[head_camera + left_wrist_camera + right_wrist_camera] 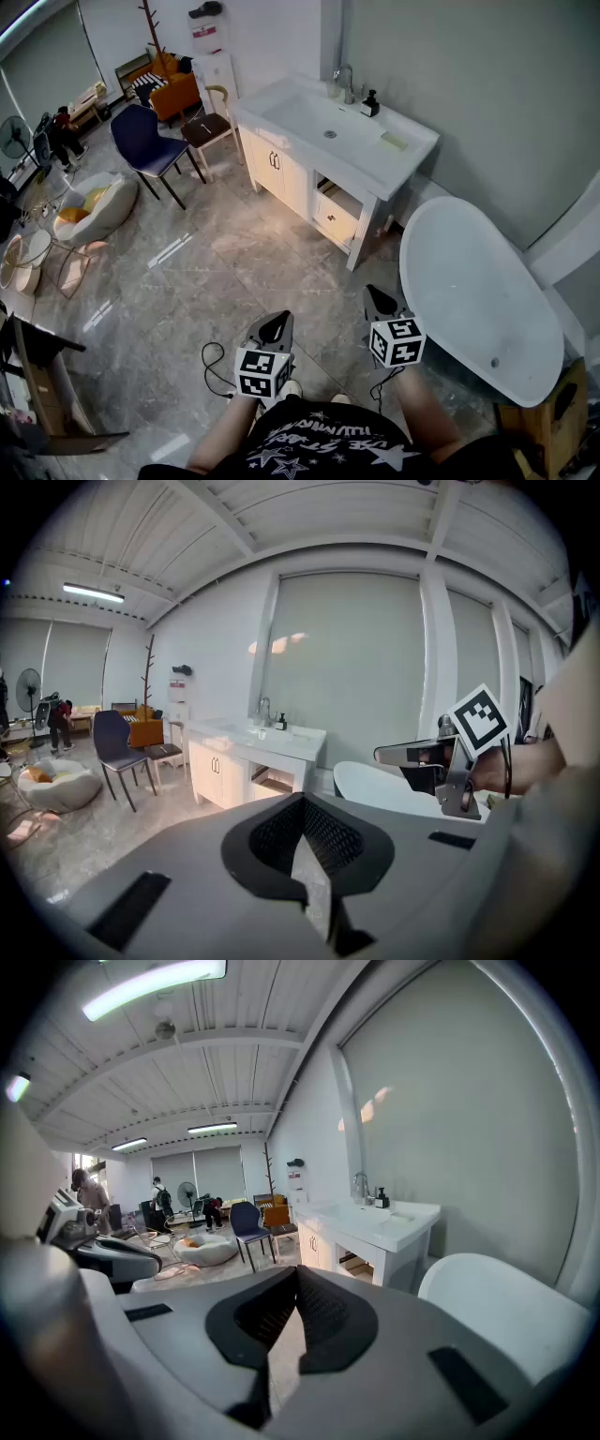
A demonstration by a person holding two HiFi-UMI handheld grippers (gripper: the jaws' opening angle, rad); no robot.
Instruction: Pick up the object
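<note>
Over the grey marble-tiled floor (216, 272), the person holds two claws out in front of the body, both aimed toward the bathroom fittings. The left claw (302, 803) is closed, its black ribbed pads meeting at the tip with nothing gripped. The right claw (296, 1274) is closed in the same way and also empty. Neither touches anything.

Which object the task means cannot be told. The small loose things are one dark pump bottle (371, 104) and one pale green pad (394, 142). Both sit on the white vanity worktop (255, 111) beside its single chrome faucet (345, 82), well apart from both claws.

One vanity drawer (337, 211) stands pulled open on the side facing the person. One white oval bathtub (473, 300) lies near the right claw. Farther left stand one dark blue chair (141, 139), one brown-seated chair (208, 127), one orange armchair (173, 94) and one white round floor cushion (94, 208). One black cable (214, 361) loops on the floor by the left claw.
</note>
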